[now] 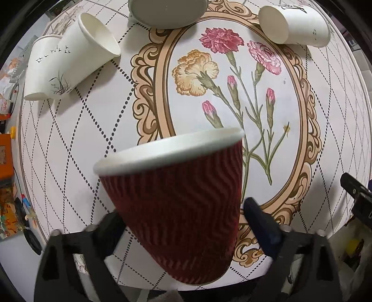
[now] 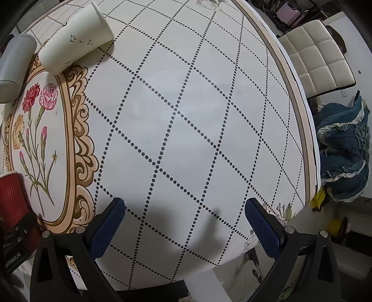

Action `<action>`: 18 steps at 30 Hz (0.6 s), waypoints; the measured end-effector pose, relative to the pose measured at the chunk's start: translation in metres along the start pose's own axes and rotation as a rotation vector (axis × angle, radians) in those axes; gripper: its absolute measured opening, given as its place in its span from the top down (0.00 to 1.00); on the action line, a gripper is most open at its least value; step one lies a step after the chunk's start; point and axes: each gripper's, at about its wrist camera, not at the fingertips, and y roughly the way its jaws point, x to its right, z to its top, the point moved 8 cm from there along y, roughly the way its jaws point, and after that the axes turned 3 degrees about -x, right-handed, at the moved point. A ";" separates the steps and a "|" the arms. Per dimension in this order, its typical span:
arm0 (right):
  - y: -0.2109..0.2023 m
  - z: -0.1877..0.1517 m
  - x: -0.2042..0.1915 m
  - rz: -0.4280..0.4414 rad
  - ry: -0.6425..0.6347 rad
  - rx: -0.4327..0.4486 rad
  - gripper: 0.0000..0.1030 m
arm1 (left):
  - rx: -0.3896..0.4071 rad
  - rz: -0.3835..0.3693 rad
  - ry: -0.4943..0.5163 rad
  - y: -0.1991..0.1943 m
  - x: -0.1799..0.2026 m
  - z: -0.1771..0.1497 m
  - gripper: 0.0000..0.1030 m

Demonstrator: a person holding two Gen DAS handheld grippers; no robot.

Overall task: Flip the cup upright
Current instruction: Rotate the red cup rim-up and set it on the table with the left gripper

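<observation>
Held close to the lens by the left tool [image 1: 183,223]: red cup [image 1: 176,204], ribbed wall, white rim uppermost and tipped a little to the left, base down and toward the camera. Clamped on the cup's lower half from both sides, with the dark fingers [image 1: 260,223] partly hidden behind the wall. Raised above the desk [image 1: 97,144], well apart from its patterned top. Cannot tell how deep the cup's inside is, only the rim showing.

Beyond it, lying on their sides on the desk: two white cups [image 1: 69,67] at far left, overlapping, one printed with small birds and grass; another white cup [image 1: 295,25] at far right; a grey round thing [image 1: 167,11] at the top edge, cut off.

Right tool [image 2: 184,232] hovering over the dotted diamond pattern, pointing across the desk [image 2: 186,116], fingers spread wide with nothing between them. At its left edge, a sliver of the red cup [image 2: 11,197] with part of the left tool, cropped. Farther off, the bird-printed white cup [image 2: 74,44] and a grey cup [image 2: 16,67]. Past the desk edge, a padded chair [image 2: 316,58] and blue cloth [image 2: 344,148].
</observation>
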 end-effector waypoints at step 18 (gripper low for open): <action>-0.004 0.007 -0.010 0.004 -0.016 0.012 0.00 | 0.028 -0.041 -0.038 -0.029 -0.017 0.024 0.04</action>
